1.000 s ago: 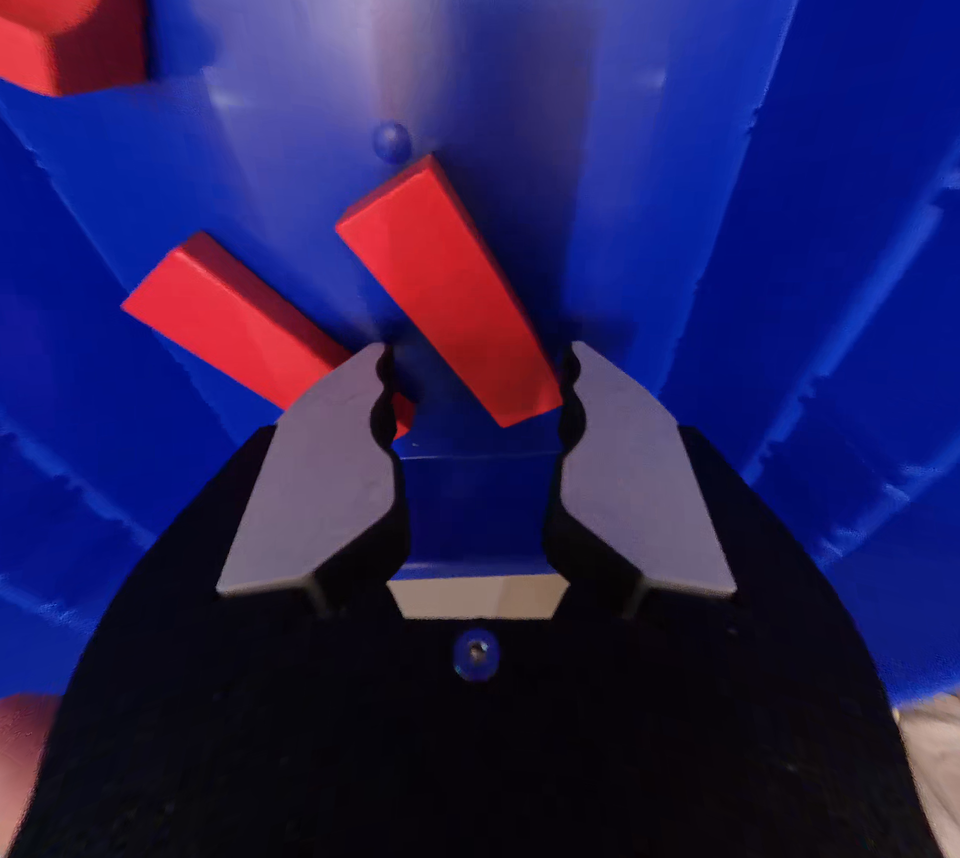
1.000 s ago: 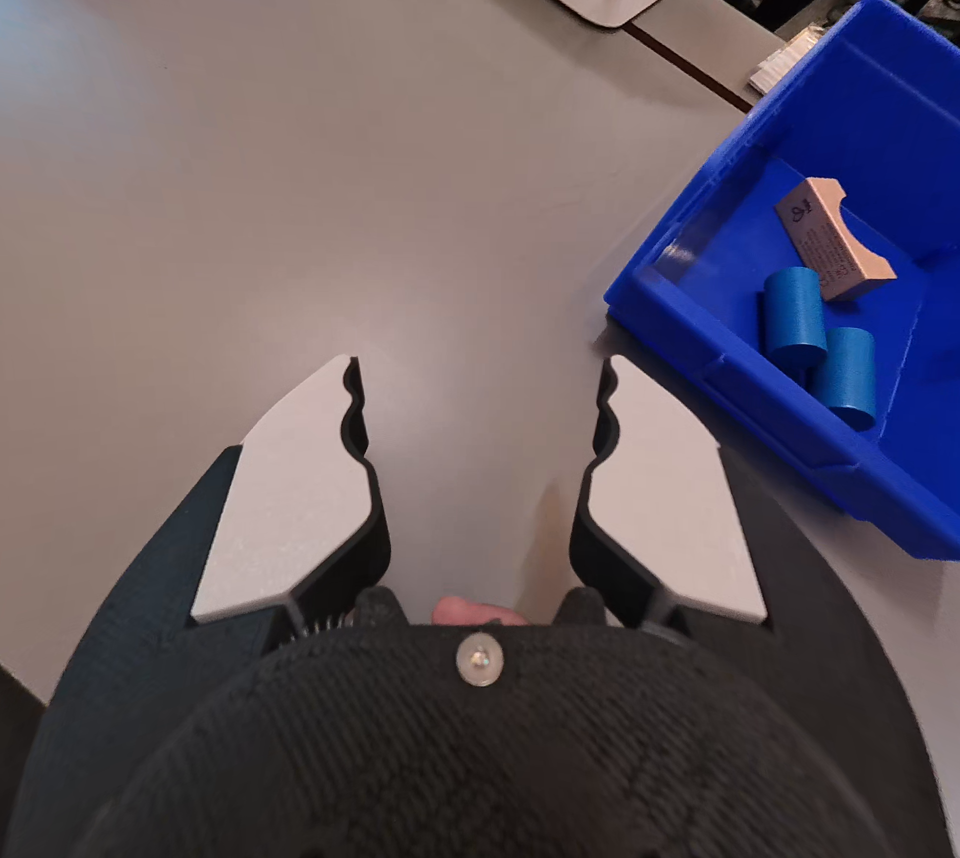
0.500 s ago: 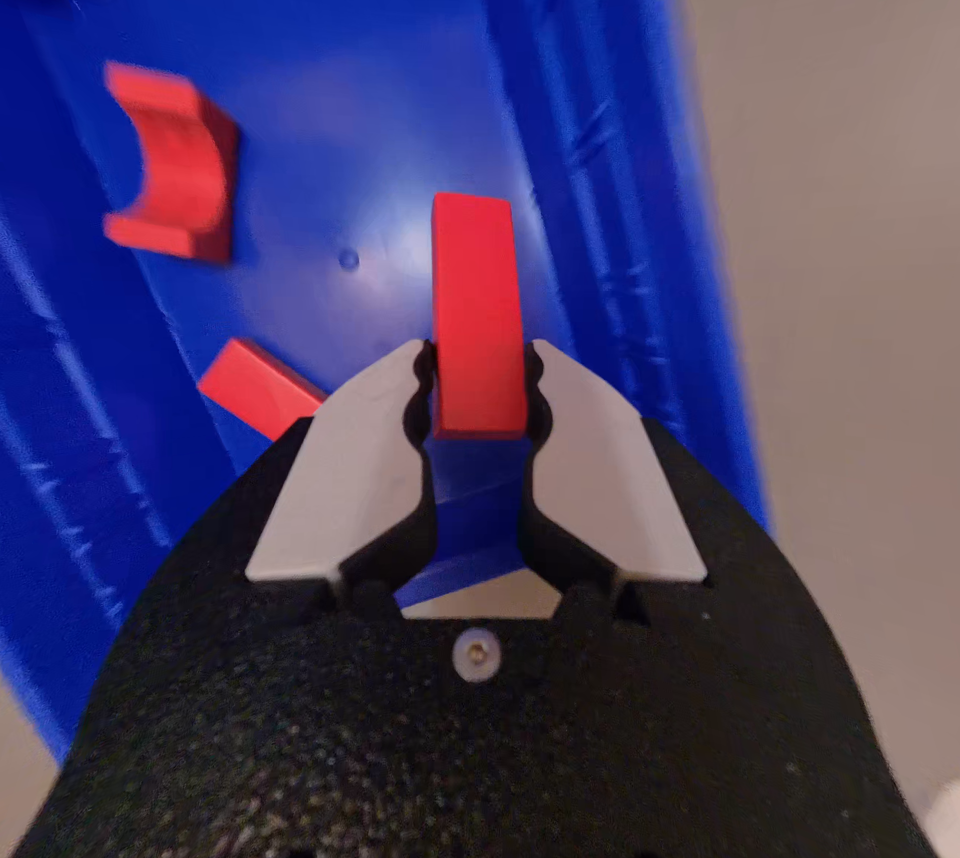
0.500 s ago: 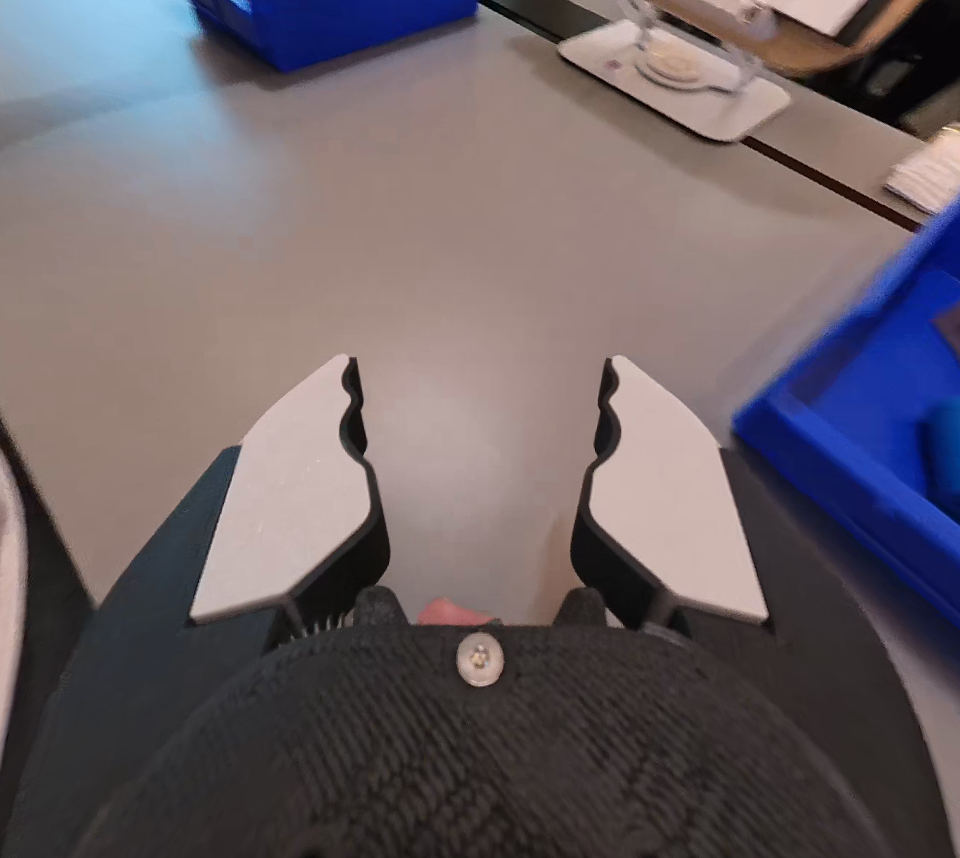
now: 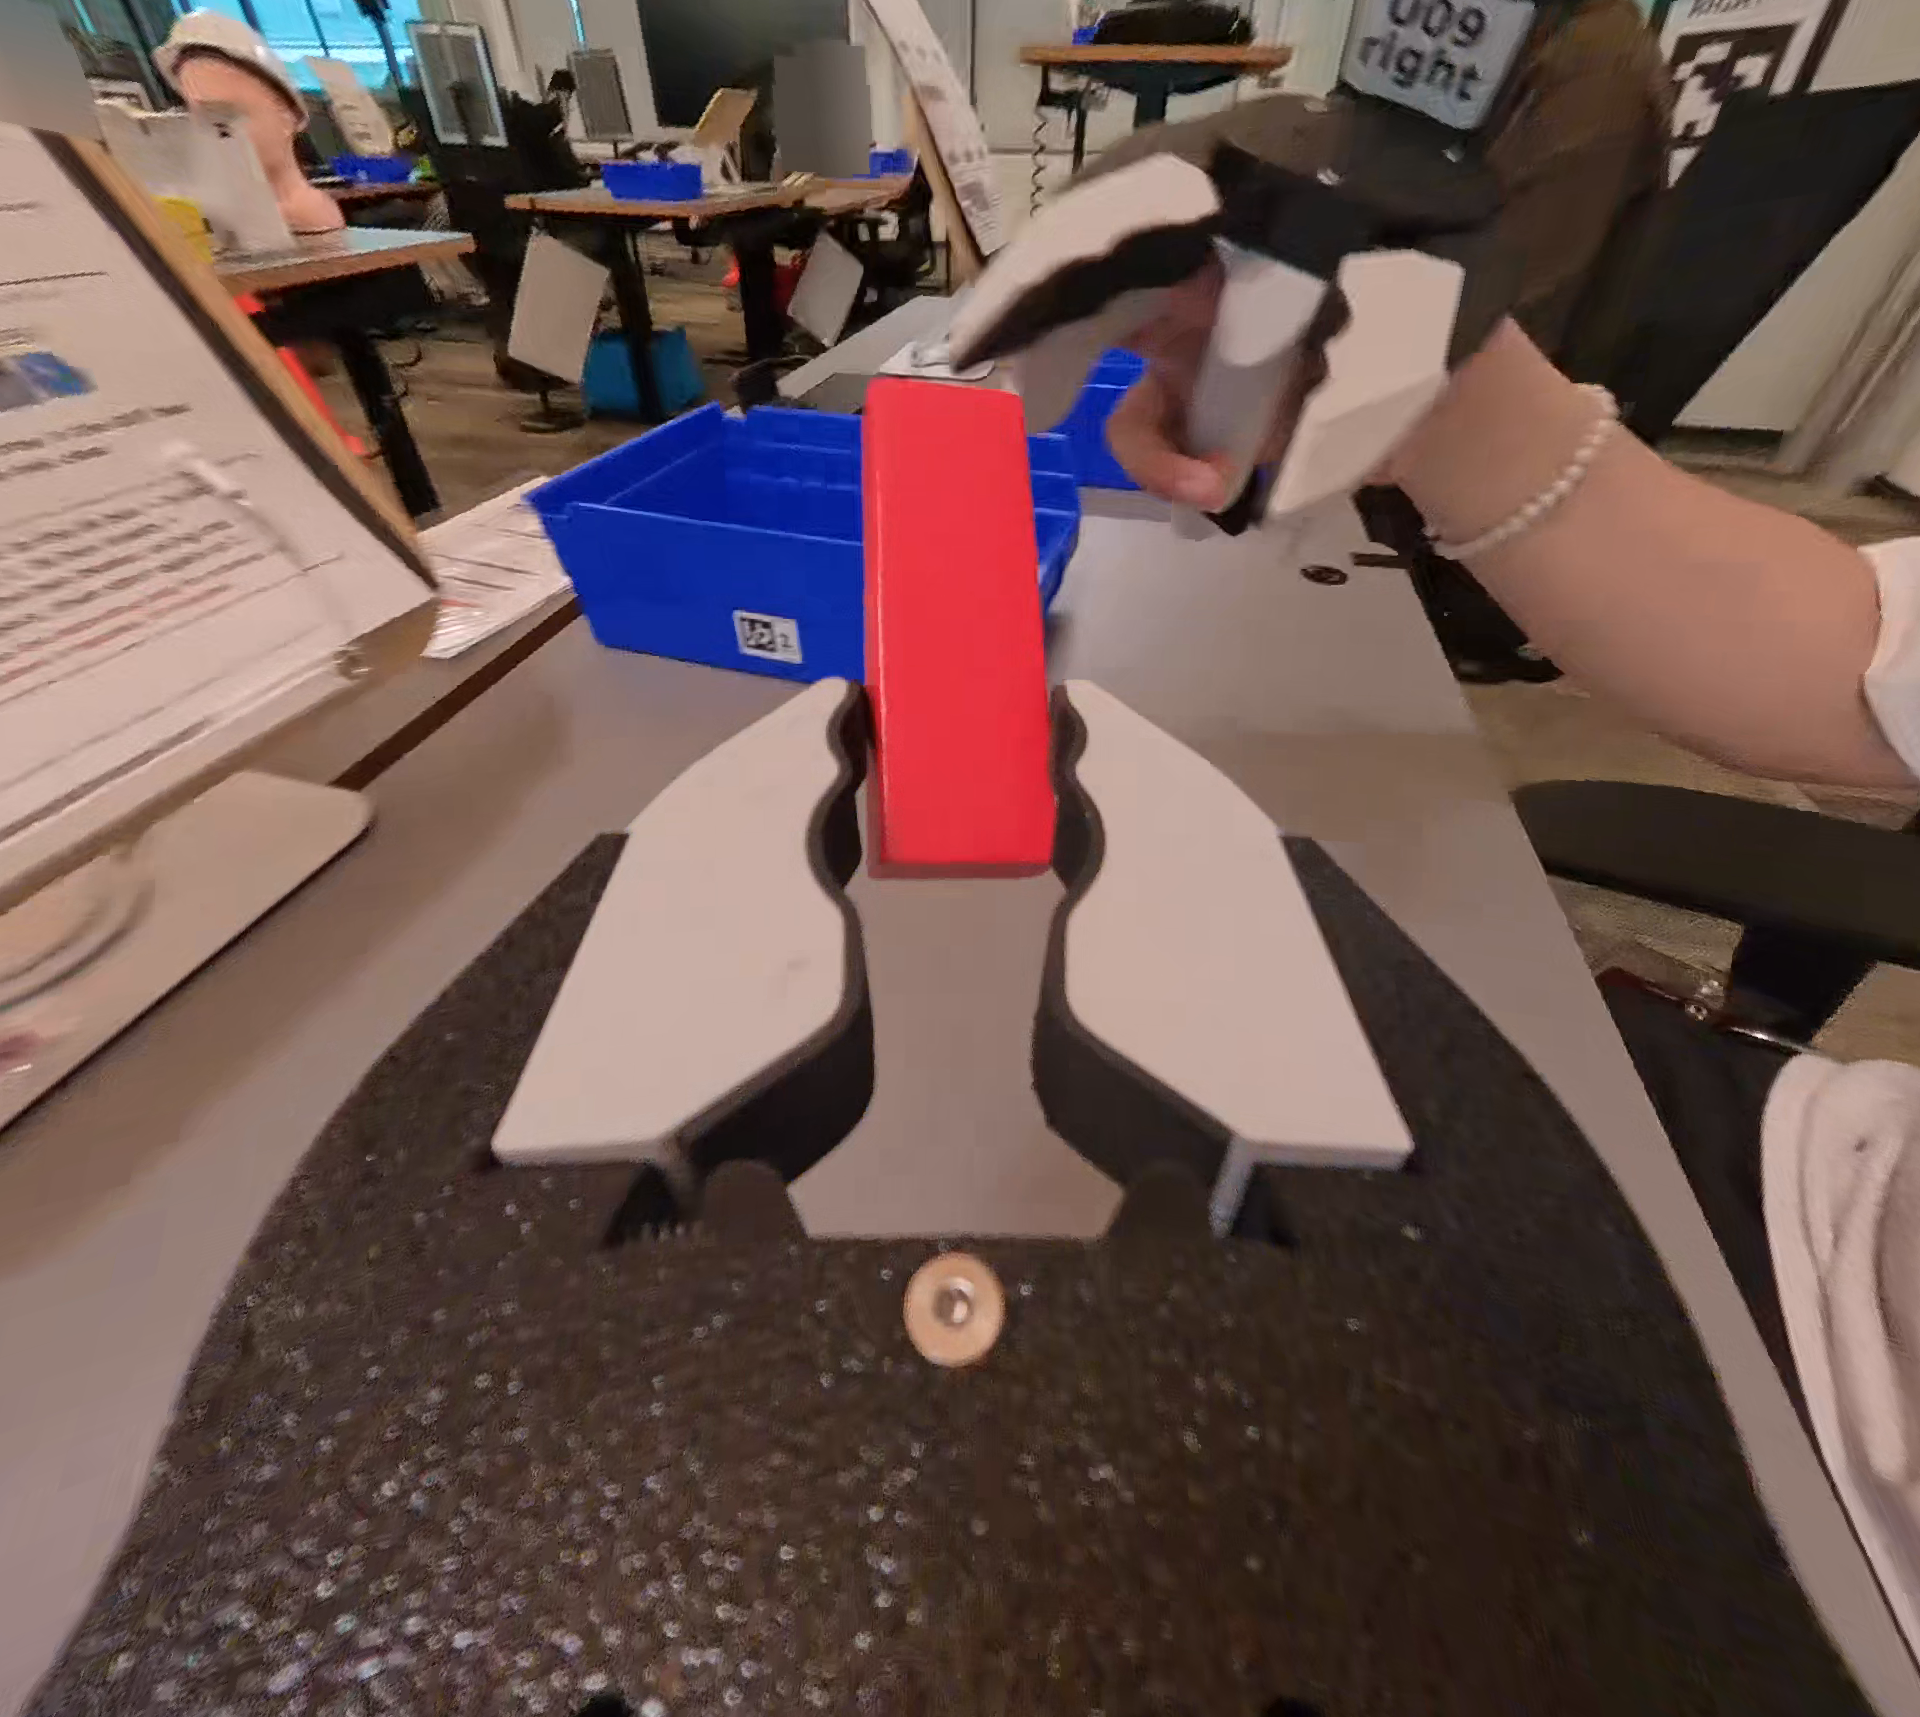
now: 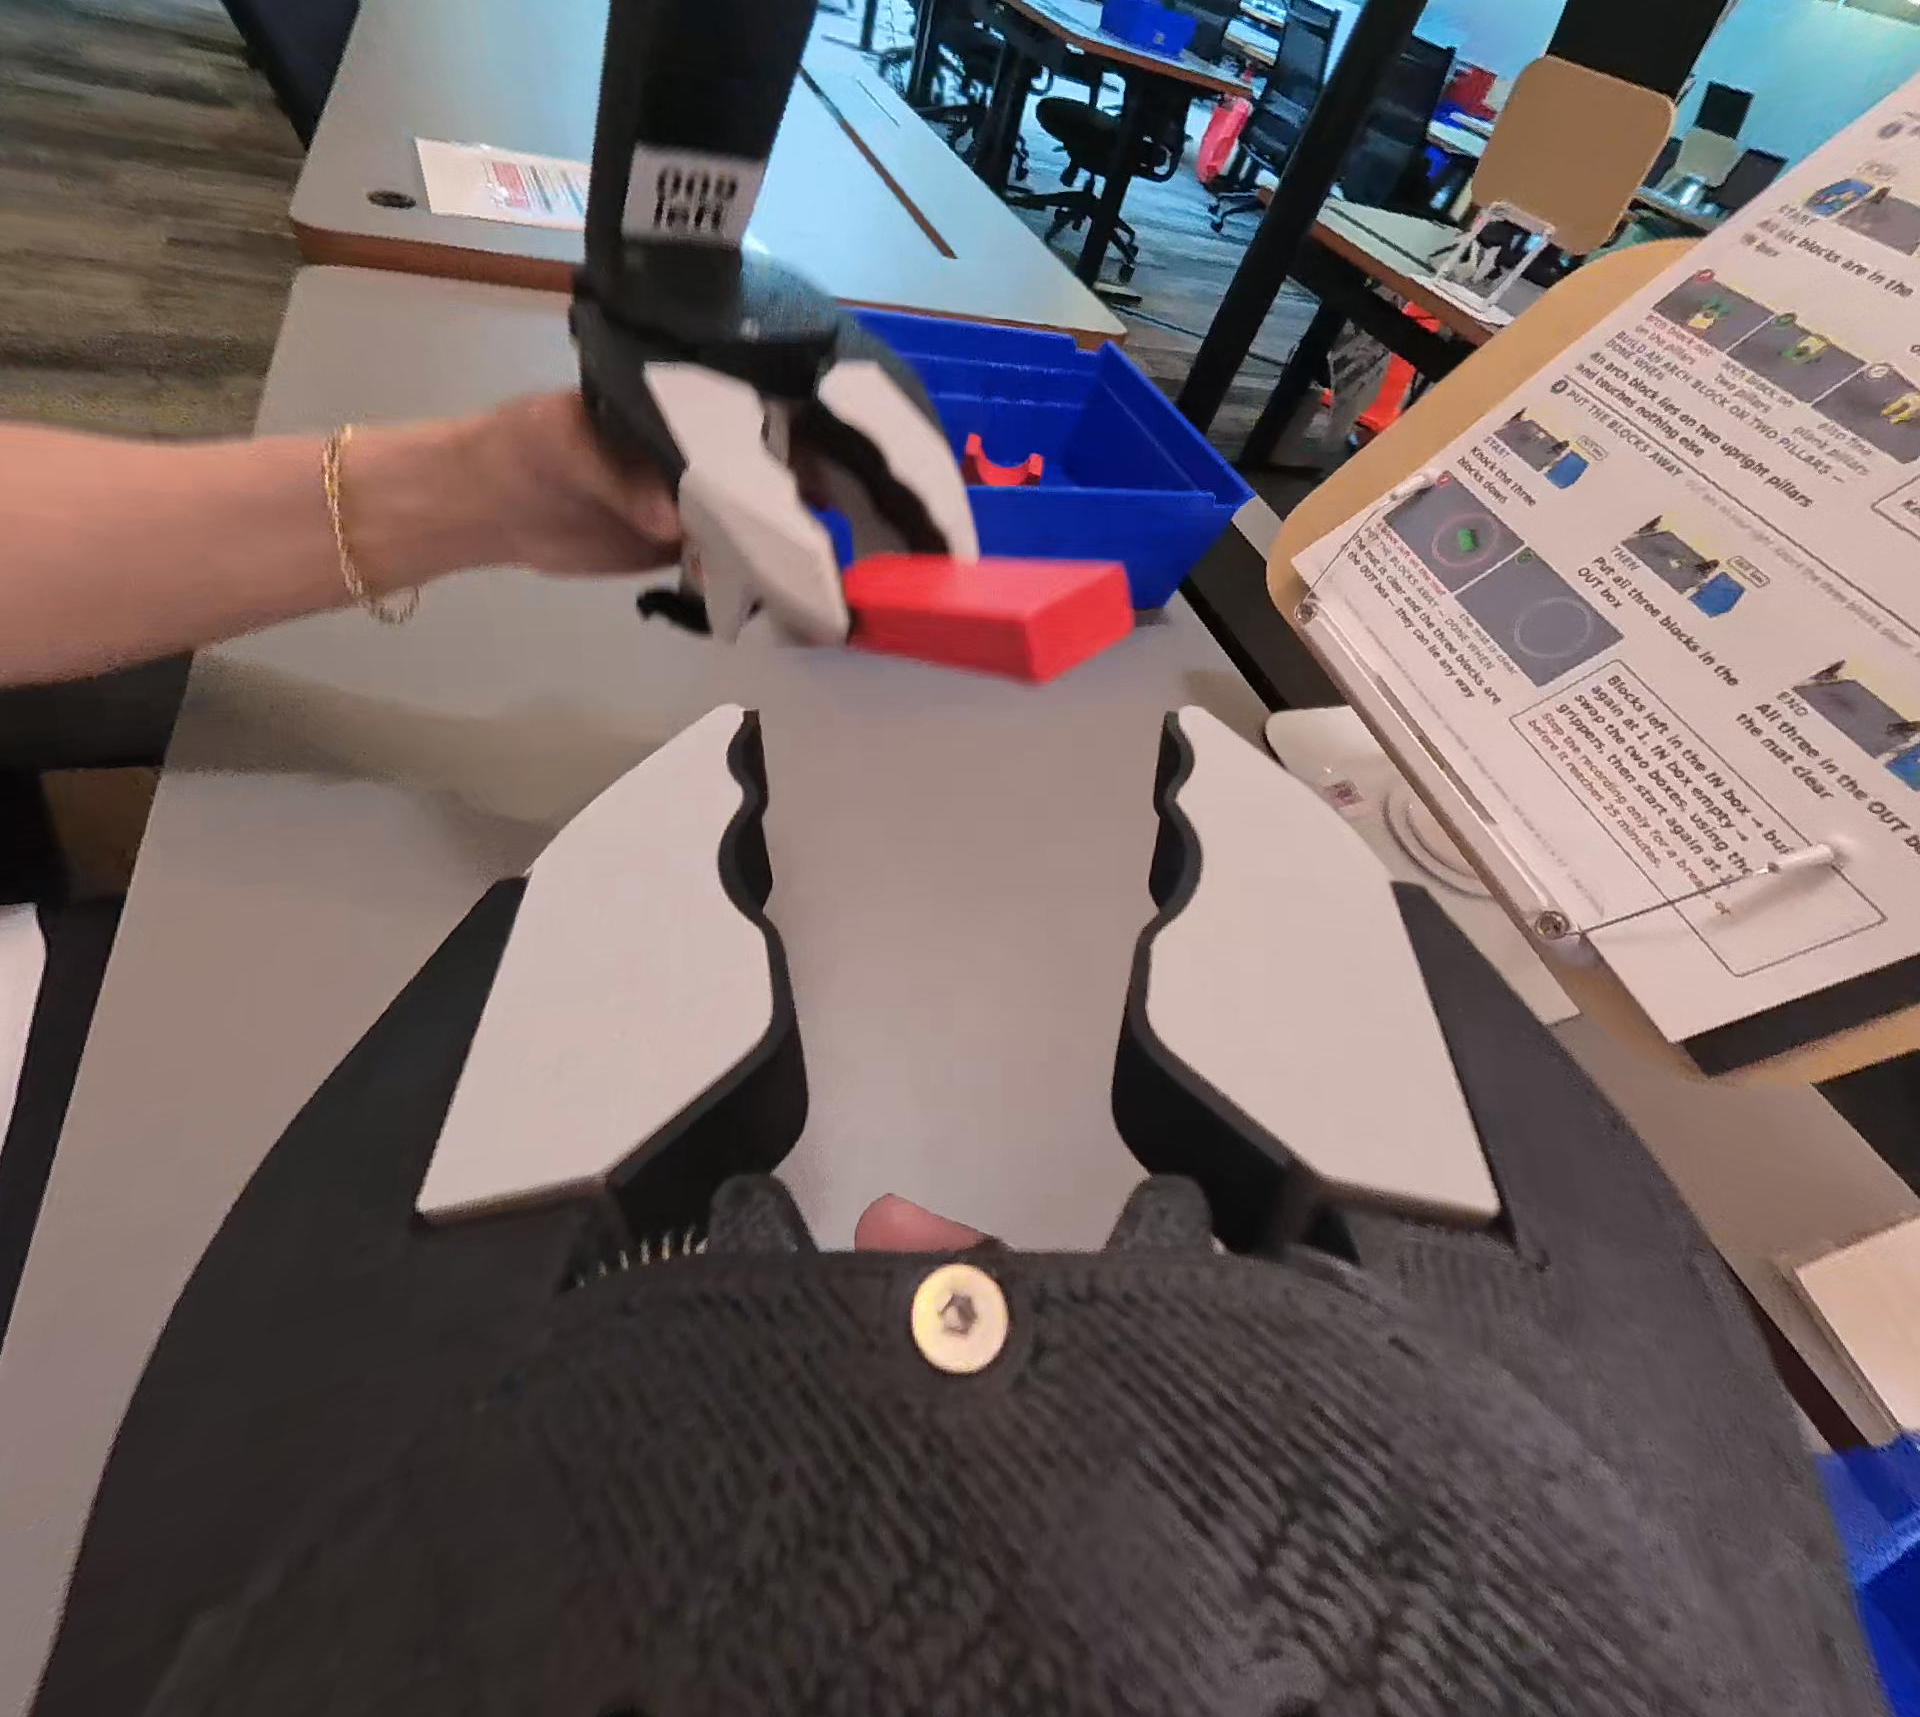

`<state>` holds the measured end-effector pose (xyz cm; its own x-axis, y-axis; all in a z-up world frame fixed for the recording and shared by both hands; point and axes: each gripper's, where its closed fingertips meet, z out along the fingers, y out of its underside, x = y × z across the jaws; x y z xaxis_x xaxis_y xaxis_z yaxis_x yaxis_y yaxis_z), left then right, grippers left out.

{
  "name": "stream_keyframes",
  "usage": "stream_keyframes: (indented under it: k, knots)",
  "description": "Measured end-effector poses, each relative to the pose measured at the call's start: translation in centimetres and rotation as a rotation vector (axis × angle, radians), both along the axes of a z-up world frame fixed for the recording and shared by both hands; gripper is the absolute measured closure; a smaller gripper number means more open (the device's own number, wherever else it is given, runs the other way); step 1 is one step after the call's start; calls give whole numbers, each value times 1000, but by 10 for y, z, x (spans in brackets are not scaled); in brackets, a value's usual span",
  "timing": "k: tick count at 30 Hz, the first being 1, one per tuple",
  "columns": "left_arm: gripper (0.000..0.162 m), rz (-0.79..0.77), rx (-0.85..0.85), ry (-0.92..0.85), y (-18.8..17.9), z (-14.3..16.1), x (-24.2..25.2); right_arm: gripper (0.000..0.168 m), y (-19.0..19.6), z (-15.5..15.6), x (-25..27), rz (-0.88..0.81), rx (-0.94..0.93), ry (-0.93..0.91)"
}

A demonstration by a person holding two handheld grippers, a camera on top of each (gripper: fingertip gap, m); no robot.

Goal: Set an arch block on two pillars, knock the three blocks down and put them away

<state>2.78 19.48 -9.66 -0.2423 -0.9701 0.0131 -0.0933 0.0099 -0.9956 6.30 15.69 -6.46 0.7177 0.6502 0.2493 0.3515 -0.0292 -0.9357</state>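
Note:
My left gripper point(image 5: 956, 711) is shut on one end of a red plank block point(image 5: 951, 618) and holds it in the air above the grey table point(image 5: 1257, 680). In the right wrist view the left gripper point(image 6: 883, 587) shows farther off with the red block point(image 6: 987, 613) sticking out level. My right gripper point(image 6: 961, 722) is open and empty, just short of the block and below it. In the left wrist view the right gripper point(image 5: 1132, 420) hangs open beyond the block's far end, held by a hand.
A blue bin point(image 5: 717, 555) stands behind the block. Another blue bin point(image 6: 1101, 462) holds a red arch block point(image 6: 1003, 462). A sheet on a tilted stand point(image 6: 1662, 628) is at the right of the table; it also shows at the left point(image 5: 156, 472). My right fingertips sit around 7 cm from my left ones.
My left gripper shut on the red plank inside the blue bin, lifted it out and swung it over the table. My right gripper turned away from its bin toward the left one, staying open.

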Motion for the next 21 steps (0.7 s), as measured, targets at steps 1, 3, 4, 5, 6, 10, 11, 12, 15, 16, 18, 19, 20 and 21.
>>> stream_keyframes:
  k: [1,3,4,5,6,10,11,12,15,16,18,19,20,21]
  knots:
    - [129,-22,-6,-14,-8,-5,5,96,1,2,0,16,2,12]
    - [129,-76,-14,-46,-25,-12,11,99,-2,2,1,63,5,9]
    - [129,-102,-22,-67,-33,-13,13,99,-5,0,2,83,11,2]
    - [129,-127,-33,-84,-39,-13,14,99,-8,-1,3,105,12,0]
    - [129,-151,-47,-104,-44,-12,14,101,-11,-2,3,131,9,1]
    - [129,-242,-91,-168,-58,-8,12,113,-27,1,-2,250,22,28]
    - [129,-257,-95,-172,-61,-8,12,115,-29,2,-3,267,23,32]
    - [129,-266,-92,-173,-63,-8,12,117,-31,2,-3,278,20,27]
    - [129,-274,-83,-168,-66,-9,14,123,-31,0,-2,282,1,2]
    - [129,-280,-84,-171,-67,-9,14,127,-32,-1,-2,290,-7,-3]
    - [129,-278,-85,-175,-67,-9,14,135,-34,-2,-4,310,-21,-2]
    - [129,-279,-89,-173,-67,-10,14,135,-34,-3,-3,306,-27,-8]
    - [129,-277,-94,-170,-67,-11,14,135,-33,-5,-3,305,-40,-19]
    - [129,-274,-100,-162,-66,-13,15,135,-32,-8,-2,304,-61,-32]
